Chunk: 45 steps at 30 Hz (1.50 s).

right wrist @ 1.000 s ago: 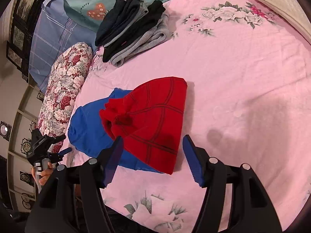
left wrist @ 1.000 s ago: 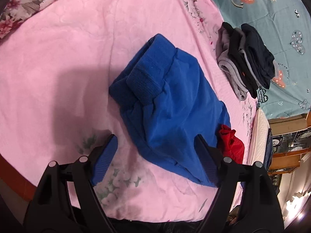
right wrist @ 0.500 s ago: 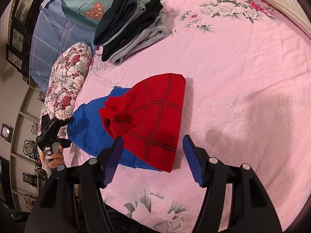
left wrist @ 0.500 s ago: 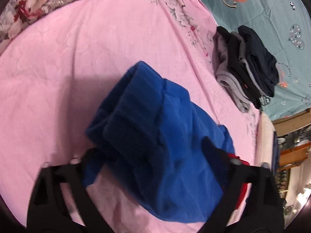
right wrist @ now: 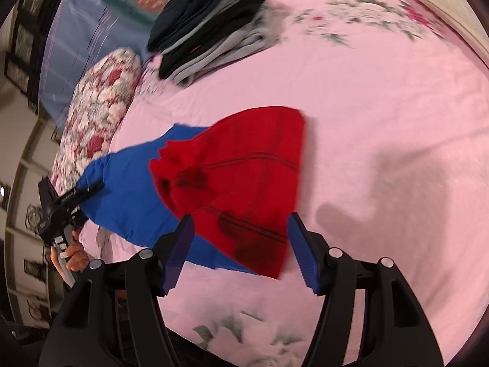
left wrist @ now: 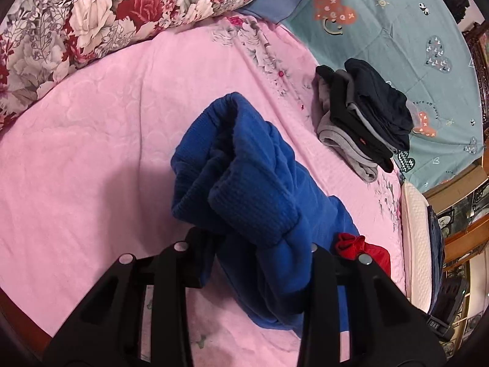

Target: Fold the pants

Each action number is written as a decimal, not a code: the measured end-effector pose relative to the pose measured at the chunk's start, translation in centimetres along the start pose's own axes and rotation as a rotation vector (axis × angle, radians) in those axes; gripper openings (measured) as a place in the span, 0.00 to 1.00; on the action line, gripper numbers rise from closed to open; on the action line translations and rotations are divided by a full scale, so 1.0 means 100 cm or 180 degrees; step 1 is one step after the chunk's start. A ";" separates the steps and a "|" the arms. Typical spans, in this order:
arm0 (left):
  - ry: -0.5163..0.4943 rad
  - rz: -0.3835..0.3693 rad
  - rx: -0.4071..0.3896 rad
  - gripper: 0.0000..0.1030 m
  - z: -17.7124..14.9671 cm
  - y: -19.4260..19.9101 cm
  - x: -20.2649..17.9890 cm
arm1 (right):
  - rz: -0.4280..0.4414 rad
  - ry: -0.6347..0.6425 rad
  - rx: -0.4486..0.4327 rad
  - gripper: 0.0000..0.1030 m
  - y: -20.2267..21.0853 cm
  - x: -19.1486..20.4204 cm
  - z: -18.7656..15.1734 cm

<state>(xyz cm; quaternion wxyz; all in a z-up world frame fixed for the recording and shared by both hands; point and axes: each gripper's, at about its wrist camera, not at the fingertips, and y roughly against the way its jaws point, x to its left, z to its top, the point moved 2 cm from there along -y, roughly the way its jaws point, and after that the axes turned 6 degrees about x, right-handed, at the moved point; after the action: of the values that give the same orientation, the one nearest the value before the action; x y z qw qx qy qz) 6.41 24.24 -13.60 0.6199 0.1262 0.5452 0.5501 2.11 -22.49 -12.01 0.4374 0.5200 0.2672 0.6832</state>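
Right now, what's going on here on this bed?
A person is folding pants on a pink bedspread, holding a gripper in each hand. The left gripper has the ribbed end of the blue pants bunched between its fingers, apparently gripped and raised off the bed. The right gripper is open, hovering just short of the red pants, which lie across the blue pair. A stack of dark and grey folded clothes sits farther back.

Floral pillow (left wrist: 101,15) at pink bedspread (left wrist: 91,140) edge; teal sheet (left wrist: 397,21) beyond.
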 end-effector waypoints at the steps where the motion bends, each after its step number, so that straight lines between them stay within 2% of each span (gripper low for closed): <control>1: 0.0004 -0.0009 0.0005 0.33 0.001 0.000 0.000 | 0.0017 0.0125 0.0066 0.62 -0.007 0.015 0.006; 6: 0.0008 -0.0051 0.0039 0.33 0.003 -0.001 0.000 | 0.0006 0.0757 0.0320 0.62 -0.044 0.085 0.035; 9: -0.0037 -0.0020 0.0022 0.33 0.003 0.000 -0.003 | 0.0135 0.1059 0.0454 0.61 -0.074 0.126 0.055; 12: -0.0086 0.0025 0.0015 0.33 0.001 0.001 -0.006 | 0.0034 0.1221 0.0526 0.33 -0.109 0.153 0.067; 17: -0.0197 0.0138 0.0006 0.33 0.001 0.002 -0.014 | -0.0173 0.1159 0.0908 0.34 -0.173 0.158 0.060; 19: -0.0247 0.0171 -0.0019 0.33 0.000 0.005 -0.020 | -0.0309 0.1316 0.0883 0.33 -0.170 0.167 0.054; 21: -0.0302 0.0211 -0.0053 0.33 -0.001 0.008 -0.028 | -0.0116 0.1277 0.0861 0.33 -0.148 0.170 0.056; 23: -0.0393 0.0258 -0.0093 0.33 -0.004 0.012 -0.039 | 0.0037 0.1239 0.0582 0.35 -0.108 0.169 0.064; 25: -0.0515 0.0309 -0.0131 0.33 -0.008 0.016 -0.055 | 0.0083 0.1207 0.0303 0.45 -0.072 0.161 0.069; 26: -0.0564 0.0318 -0.0144 0.33 -0.010 0.018 -0.062 | 0.0116 0.1152 0.0182 0.47 -0.053 0.152 0.069; 30: -0.0903 0.0275 -0.0168 0.33 -0.024 0.021 -0.111 | 0.0174 0.0865 -0.0080 0.48 -0.004 0.103 0.058; 35: -0.1493 0.0124 0.0064 0.32 -0.059 -0.002 -0.192 | 0.0200 0.0281 -0.0380 0.48 0.044 0.017 0.032; 40: -0.1813 0.0117 0.0296 0.30 -0.089 -0.048 -0.245 | 0.0205 -0.0213 -0.0529 0.48 0.064 -0.044 0.004; 43: -0.1933 0.0159 0.0378 0.30 -0.100 -0.069 -0.260 | 0.0196 -0.0318 -0.0571 0.48 0.071 -0.059 -0.007; 44: -0.1975 0.0197 0.0443 0.35 -0.105 -0.080 -0.266 | 0.0197 -0.0338 -0.0579 0.48 0.074 -0.063 -0.010; 45: -0.1989 0.0195 0.0520 0.45 -0.108 -0.088 -0.267 | 0.0205 -0.0346 -0.0586 0.48 0.078 -0.068 -0.015</control>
<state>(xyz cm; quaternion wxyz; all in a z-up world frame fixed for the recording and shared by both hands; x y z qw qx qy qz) 7.77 -5.66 -9.95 0.7282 0.3547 0.3668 0.4576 -1.23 -32.06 -9.34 0.4750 0.5223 0.1623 0.6894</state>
